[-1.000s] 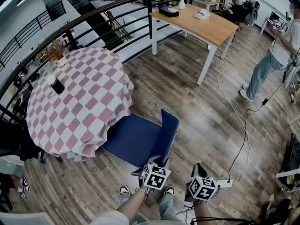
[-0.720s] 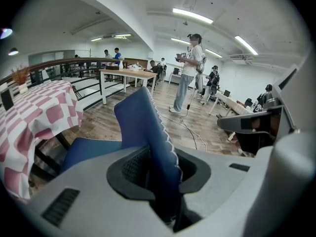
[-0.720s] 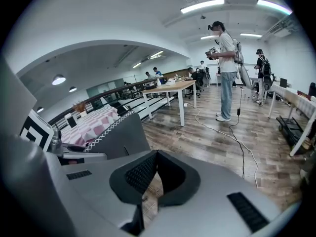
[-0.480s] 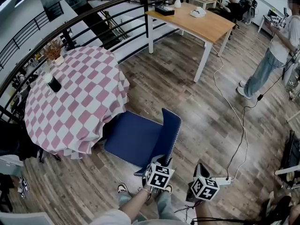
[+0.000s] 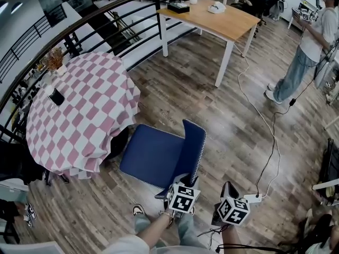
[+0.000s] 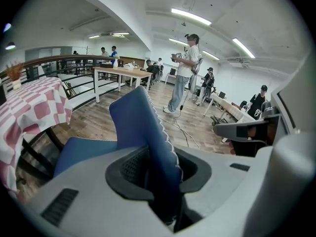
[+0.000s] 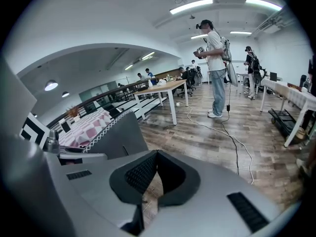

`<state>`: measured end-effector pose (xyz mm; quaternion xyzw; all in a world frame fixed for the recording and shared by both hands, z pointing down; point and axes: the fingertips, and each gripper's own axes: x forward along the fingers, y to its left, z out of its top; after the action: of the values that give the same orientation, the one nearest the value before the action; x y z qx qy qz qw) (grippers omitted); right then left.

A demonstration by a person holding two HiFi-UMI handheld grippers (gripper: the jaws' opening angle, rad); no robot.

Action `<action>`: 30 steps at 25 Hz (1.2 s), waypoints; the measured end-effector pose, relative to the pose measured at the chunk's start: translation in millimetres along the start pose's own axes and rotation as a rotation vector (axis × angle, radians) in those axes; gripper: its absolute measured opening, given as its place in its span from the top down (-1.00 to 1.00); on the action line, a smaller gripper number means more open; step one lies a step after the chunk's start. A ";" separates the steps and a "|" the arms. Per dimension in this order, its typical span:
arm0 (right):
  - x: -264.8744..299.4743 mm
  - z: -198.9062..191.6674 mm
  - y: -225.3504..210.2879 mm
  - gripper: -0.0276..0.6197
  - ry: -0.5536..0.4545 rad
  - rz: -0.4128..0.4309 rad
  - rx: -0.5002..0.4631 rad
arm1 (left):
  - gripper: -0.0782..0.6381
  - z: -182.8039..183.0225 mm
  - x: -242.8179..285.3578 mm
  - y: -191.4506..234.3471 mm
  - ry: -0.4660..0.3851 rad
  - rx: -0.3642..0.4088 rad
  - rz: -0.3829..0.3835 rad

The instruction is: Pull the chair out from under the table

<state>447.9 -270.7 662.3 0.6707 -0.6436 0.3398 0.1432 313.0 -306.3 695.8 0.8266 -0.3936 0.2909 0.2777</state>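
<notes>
We are drawing the chair (image 5: 153, 155) back by its backrest, which the left tool (image 6: 158, 167) is clamping, though its jaws have just been easing open slightly. The seat is sitting almost clear of the checked worktop (image 5: 90, 99). The right tool (image 7: 155, 169) is hanging closed, empty. We are judging one short pull remains.

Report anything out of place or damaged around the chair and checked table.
Nothing is spilled or damaged. The only oddity is a loose cable trailing across the floor to a power strip near the chair, where feet could catch it.
</notes>
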 end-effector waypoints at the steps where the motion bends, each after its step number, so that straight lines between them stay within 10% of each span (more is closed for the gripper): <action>1: -0.4 -0.7 -2.8 0.87 0.000 -0.002 0.003 | 0.48 0.6 1.0 -3.0 -0.004 0.007 -0.004; 30: -14.9 -3.0 -54.7 0.87 -0.006 -0.063 0.067 | 0.23 -5.0 20.2 -73.2 0.024 -0.062 -0.070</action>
<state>500.5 -250.2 668.4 0.6959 -0.6110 0.3544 0.1294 381.7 -273.5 696.5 0.8273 -0.3701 0.2785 0.3178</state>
